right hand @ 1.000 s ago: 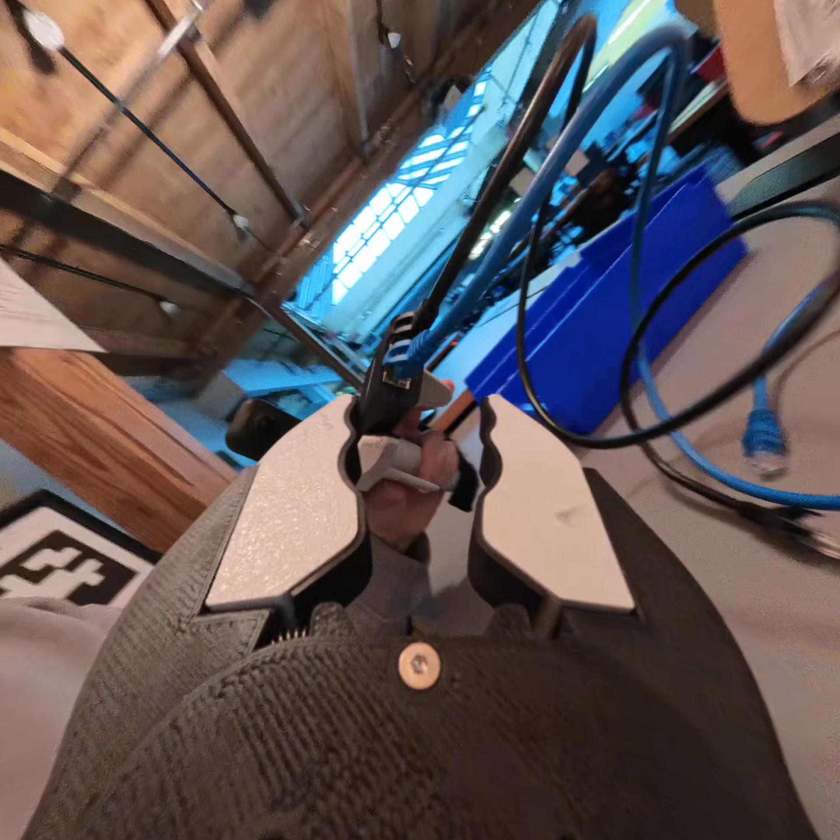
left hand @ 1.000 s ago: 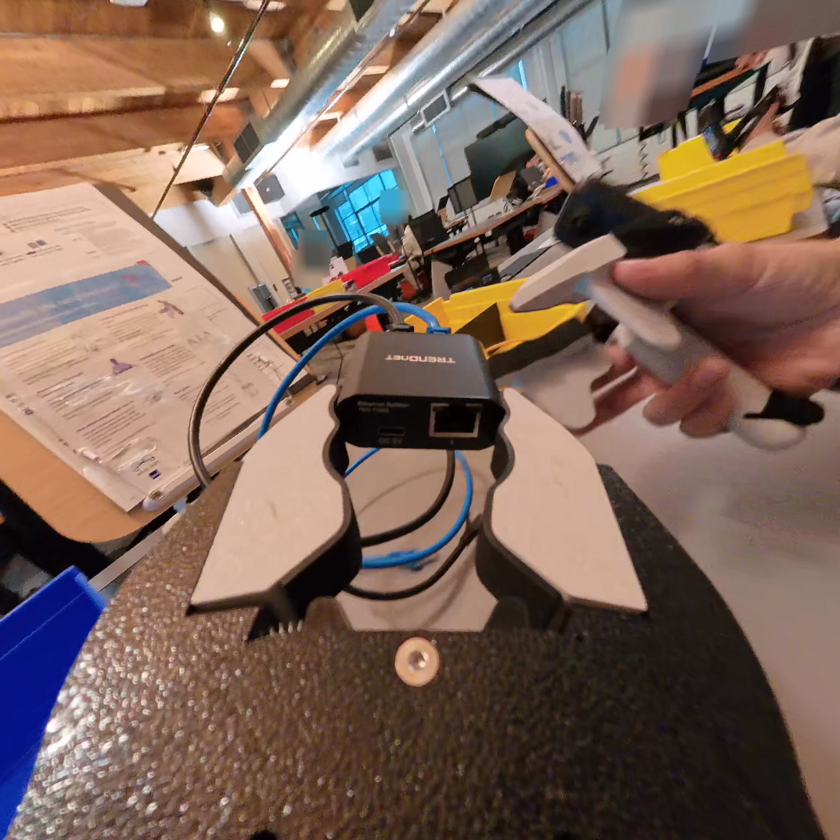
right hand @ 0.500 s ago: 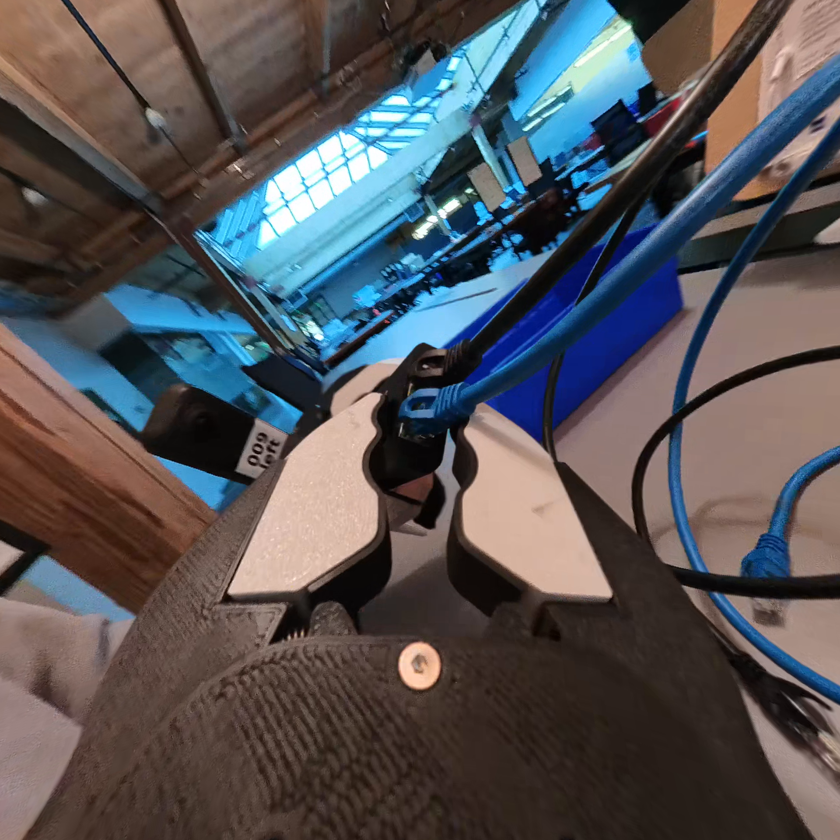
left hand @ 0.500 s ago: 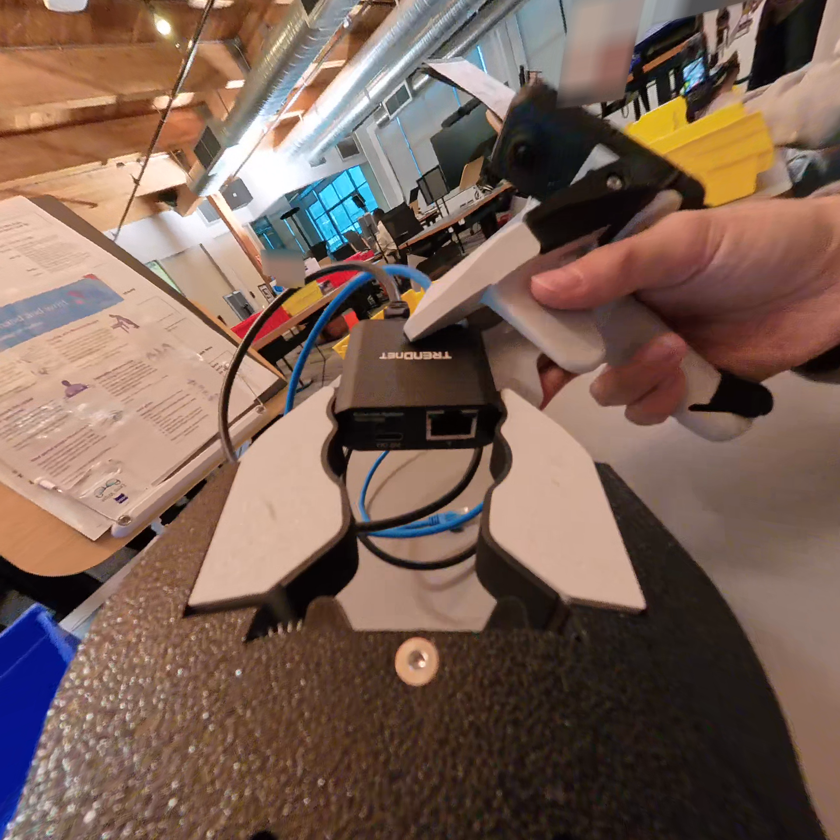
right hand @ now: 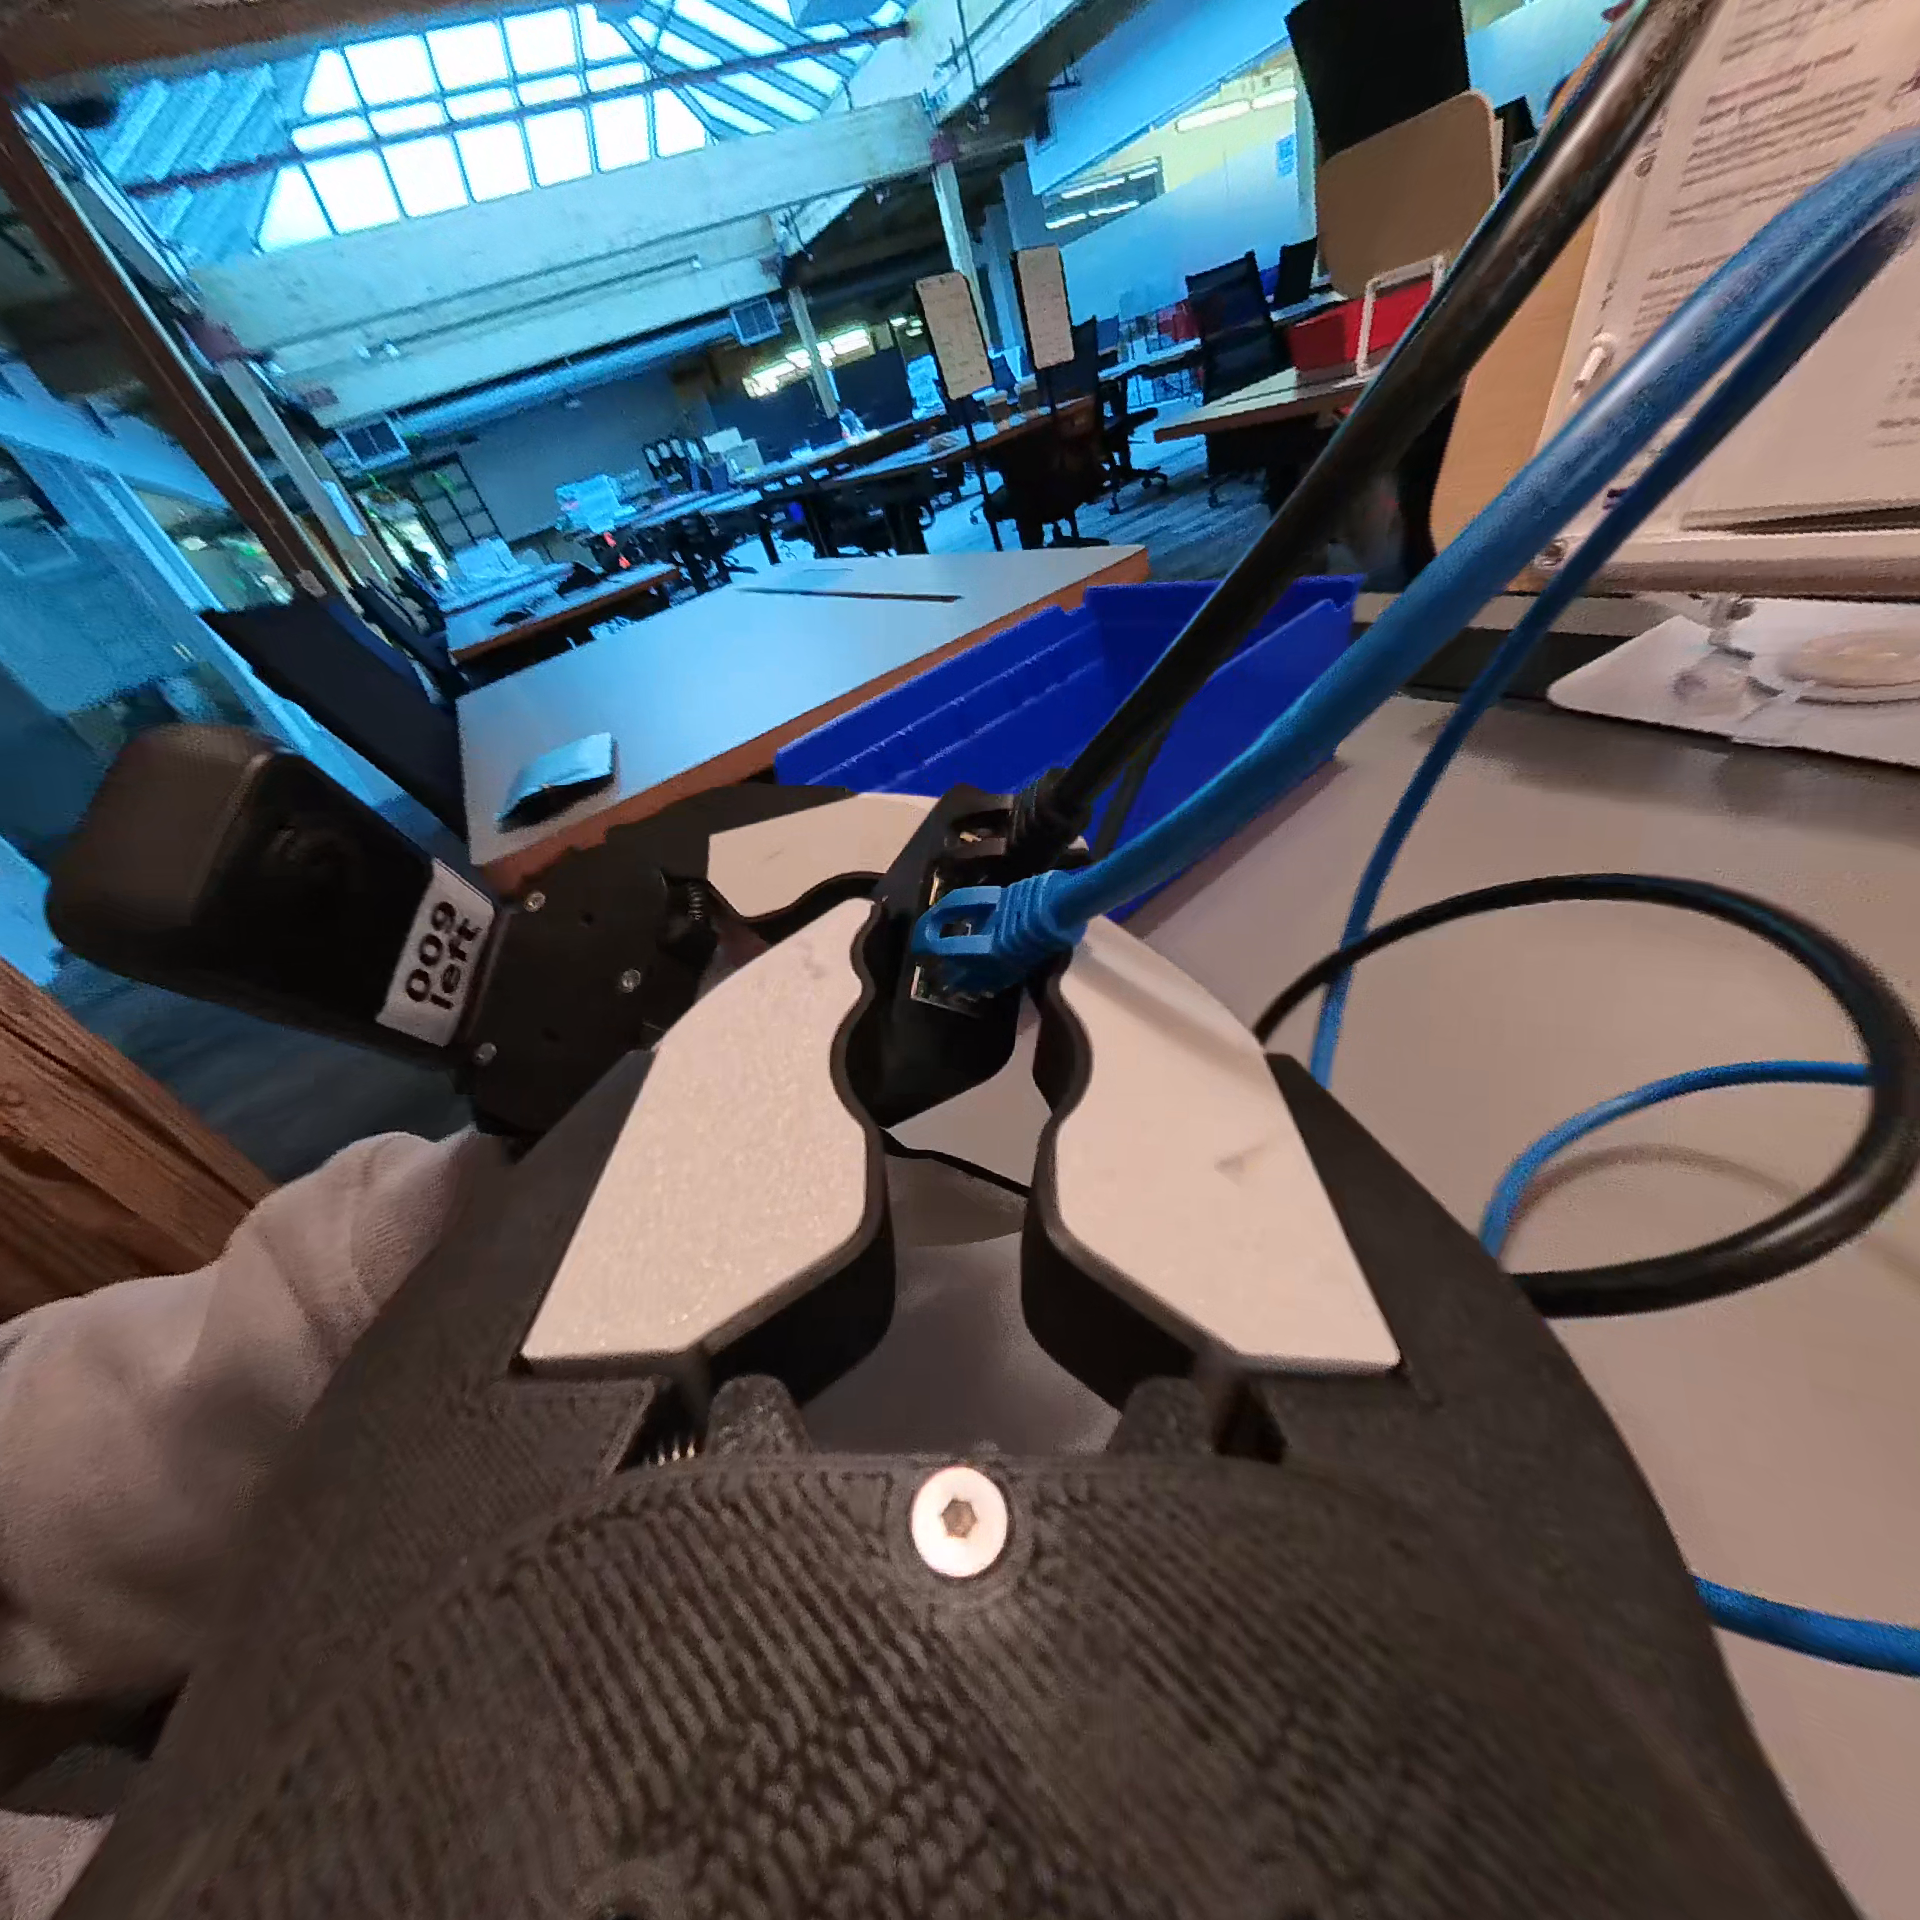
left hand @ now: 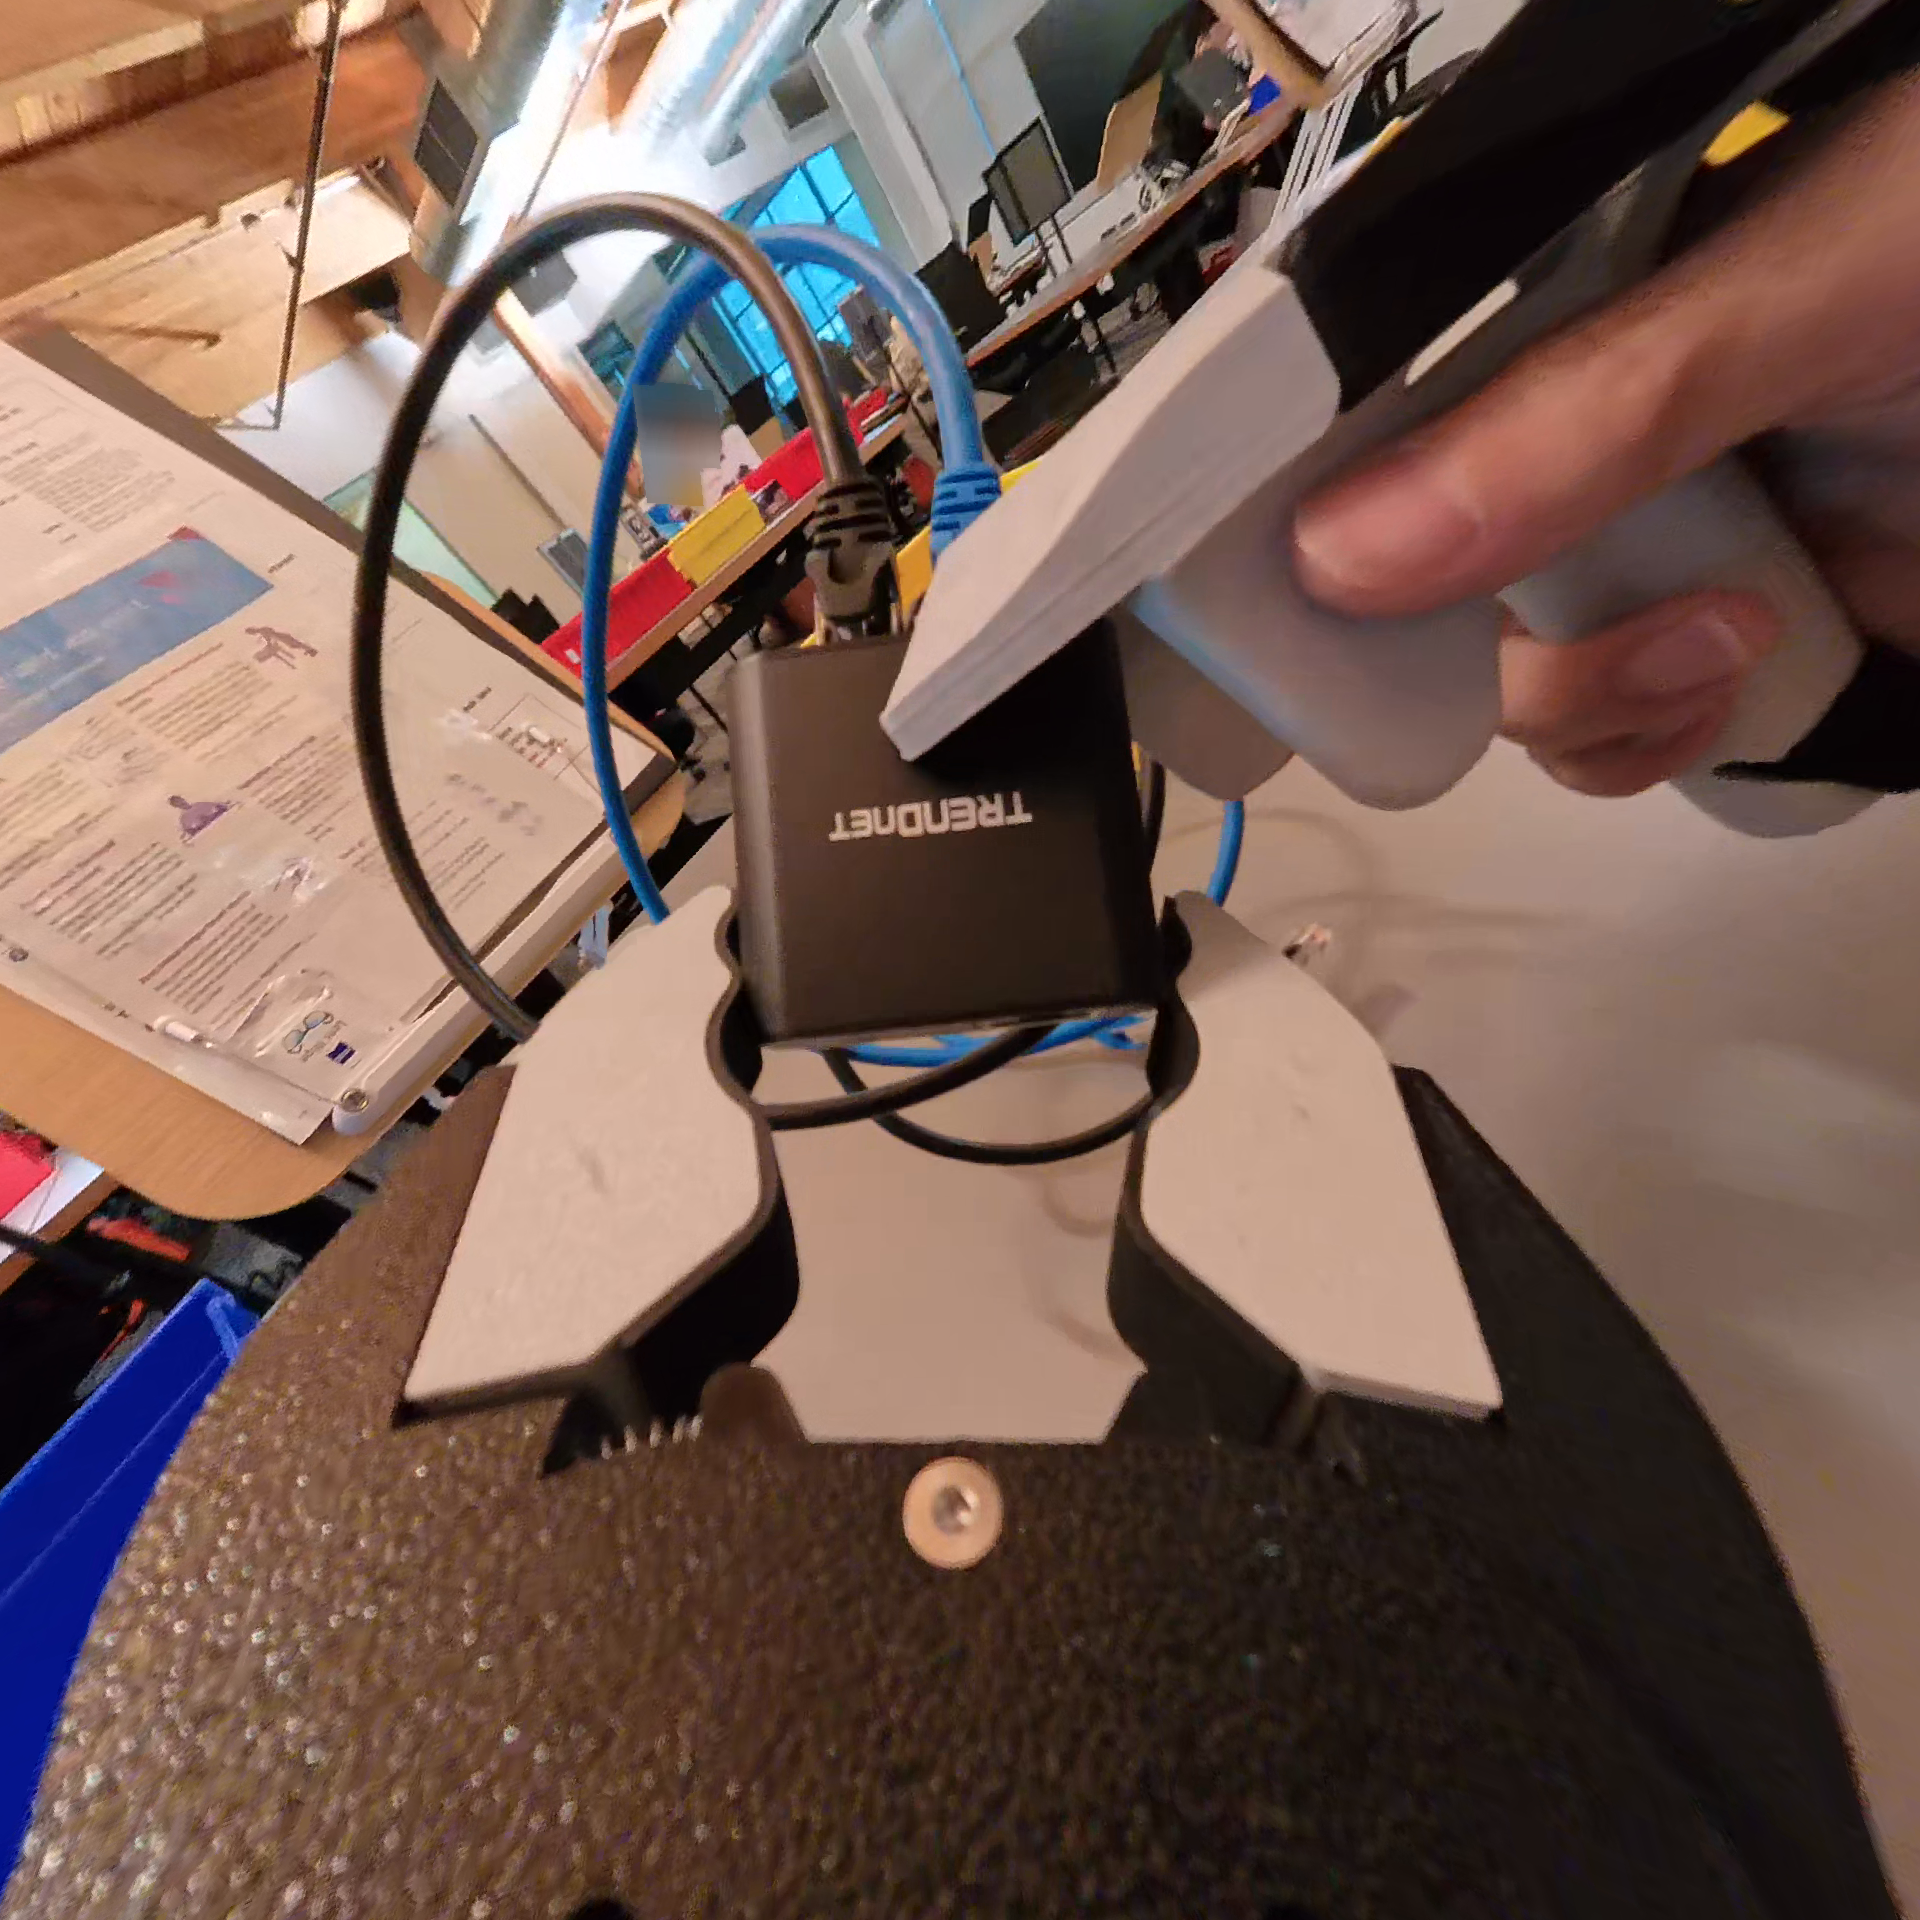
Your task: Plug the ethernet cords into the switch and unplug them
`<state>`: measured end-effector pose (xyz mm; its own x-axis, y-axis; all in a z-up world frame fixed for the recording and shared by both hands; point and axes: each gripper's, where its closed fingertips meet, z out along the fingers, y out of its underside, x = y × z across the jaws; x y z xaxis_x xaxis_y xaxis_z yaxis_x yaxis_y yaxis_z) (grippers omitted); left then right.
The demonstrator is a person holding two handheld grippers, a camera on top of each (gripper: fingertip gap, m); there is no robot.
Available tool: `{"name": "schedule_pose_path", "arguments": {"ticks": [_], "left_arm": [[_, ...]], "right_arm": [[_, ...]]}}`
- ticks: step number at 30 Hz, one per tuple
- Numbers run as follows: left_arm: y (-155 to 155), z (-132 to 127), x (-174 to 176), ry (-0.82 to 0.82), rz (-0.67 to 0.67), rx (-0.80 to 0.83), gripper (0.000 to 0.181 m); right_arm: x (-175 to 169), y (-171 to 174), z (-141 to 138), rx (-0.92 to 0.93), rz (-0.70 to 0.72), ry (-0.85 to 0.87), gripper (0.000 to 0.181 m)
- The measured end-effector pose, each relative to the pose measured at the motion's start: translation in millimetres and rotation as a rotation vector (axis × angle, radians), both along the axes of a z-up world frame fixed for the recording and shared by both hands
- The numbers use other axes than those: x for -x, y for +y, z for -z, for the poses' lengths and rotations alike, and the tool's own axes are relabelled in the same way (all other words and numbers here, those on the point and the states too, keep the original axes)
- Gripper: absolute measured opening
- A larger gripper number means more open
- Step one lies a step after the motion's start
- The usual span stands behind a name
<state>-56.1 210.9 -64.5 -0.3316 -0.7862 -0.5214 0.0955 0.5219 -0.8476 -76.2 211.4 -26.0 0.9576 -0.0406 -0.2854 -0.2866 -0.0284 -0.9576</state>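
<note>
Left wrist view: our left gripper is clamping the black switch by its sides, holding it up off the table. A black cord and a blue cord are sitting plugged into its far end, looping up and back underneath. The right gripper is reaching in from the right, one finger lying over the switch's top corner, beside the blue plug.

Right wrist view: our right gripper is closing around the blue plug at the switch, jaws narrow but not together; we cannot tell whether they are gripping it. A blue bin is sitting behind.
</note>
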Motion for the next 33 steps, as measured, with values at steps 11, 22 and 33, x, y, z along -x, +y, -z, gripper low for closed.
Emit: {"name": "schedule_pose_path", "arguments": {"ticks": [11,22,33], "left_arm": [[-8,7,-4,0.055,0.012,0.041,0.073],[-19,4,6,0.019,0.122,0.011,0.073],[-25,1,9,-0.004,0.163,0.026,0.073]], "right_arm": [[0,-4,6,0.076,-0.066,-0.047,0.033],[5,-12,14,0.065,-0.316,0.256,0.052],[-3,-16,-1,-0.125,-0.267,0.374,0.017]]}}
